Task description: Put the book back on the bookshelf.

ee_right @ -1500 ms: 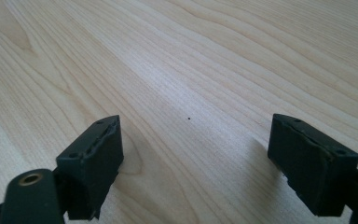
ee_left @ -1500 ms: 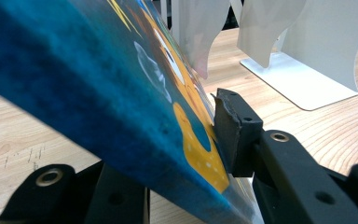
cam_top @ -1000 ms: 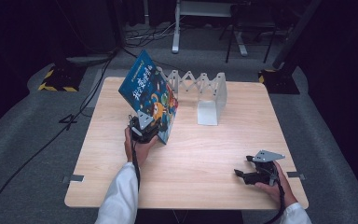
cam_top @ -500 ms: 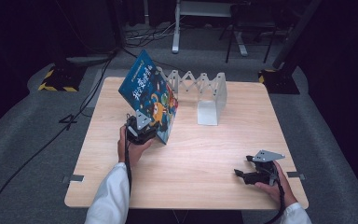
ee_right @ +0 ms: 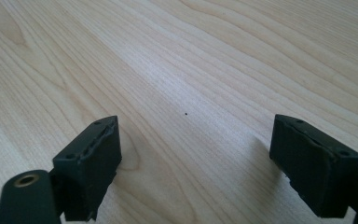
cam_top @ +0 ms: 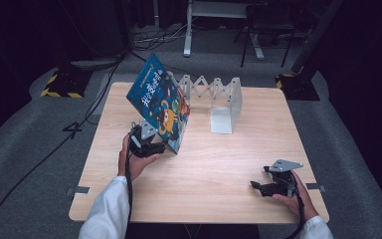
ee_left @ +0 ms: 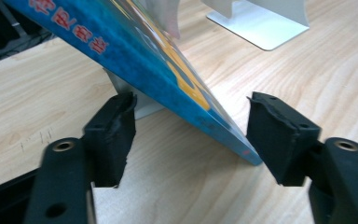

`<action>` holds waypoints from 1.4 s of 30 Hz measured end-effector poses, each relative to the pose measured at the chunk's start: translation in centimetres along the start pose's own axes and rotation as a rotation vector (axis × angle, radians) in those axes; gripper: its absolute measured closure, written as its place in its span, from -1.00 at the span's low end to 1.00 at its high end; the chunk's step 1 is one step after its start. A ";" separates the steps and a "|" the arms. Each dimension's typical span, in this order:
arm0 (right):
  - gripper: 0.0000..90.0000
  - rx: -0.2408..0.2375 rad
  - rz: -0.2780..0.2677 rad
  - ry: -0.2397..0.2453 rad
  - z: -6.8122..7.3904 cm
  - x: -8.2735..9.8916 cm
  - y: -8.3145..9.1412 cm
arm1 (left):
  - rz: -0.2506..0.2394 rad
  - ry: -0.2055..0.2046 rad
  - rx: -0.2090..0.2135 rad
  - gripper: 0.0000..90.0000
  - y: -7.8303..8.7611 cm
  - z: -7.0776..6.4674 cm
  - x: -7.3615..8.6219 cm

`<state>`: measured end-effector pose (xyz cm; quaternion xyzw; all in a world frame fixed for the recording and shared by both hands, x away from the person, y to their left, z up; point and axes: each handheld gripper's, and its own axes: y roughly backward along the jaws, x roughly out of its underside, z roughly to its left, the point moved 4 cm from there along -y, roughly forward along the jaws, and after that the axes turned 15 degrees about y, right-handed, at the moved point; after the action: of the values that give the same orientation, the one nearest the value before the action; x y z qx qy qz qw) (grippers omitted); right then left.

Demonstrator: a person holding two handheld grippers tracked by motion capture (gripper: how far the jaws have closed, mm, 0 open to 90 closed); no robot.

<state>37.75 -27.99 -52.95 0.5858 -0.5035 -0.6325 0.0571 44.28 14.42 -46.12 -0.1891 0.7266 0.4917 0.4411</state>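
Blue book [ee_left: 135, 60] leans tilted between spread left tongs [ee_left: 191, 135]; right tongs [ee_right: 196, 163] spread.

The blue book [cam_top: 160, 104], leaning just above and ahead of the left gripper [ee_left: 191, 135], carries large yellow and red characters on its cover. They are too blurred to read. No other text, number or sign can be made out.
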 end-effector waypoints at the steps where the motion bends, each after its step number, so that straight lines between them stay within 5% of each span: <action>1: -0.62 0.001 0.006 0.002 0.0 0.0 0.0 | 0.003 -0.002 0.004 -0.29 0.1 -0.1 0.0; 15: -0.61 0.029 0.023 0.029 0.1 -0.4 0.9 | 0.056 -0.096 0.044 -0.55 2.0 -1.3 1.3; 22: -0.61 0.052 0.026 0.055 0.4 -0.8 1.5 | 0.110 -0.192 -0.003 -0.60 3.1 -2.0 3.0; 42: -0.59 0.098 0.028 0.060 0.1 -0.6 2.4 | 0.206 -0.279 -0.037 -0.60 4.9 -0.7 6.9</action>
<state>36.63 -28.73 -50.91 0.5995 -0.5399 -0.5886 0.0522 36.76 17.07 -49.04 -0.0517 0.6646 0.5690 0.4815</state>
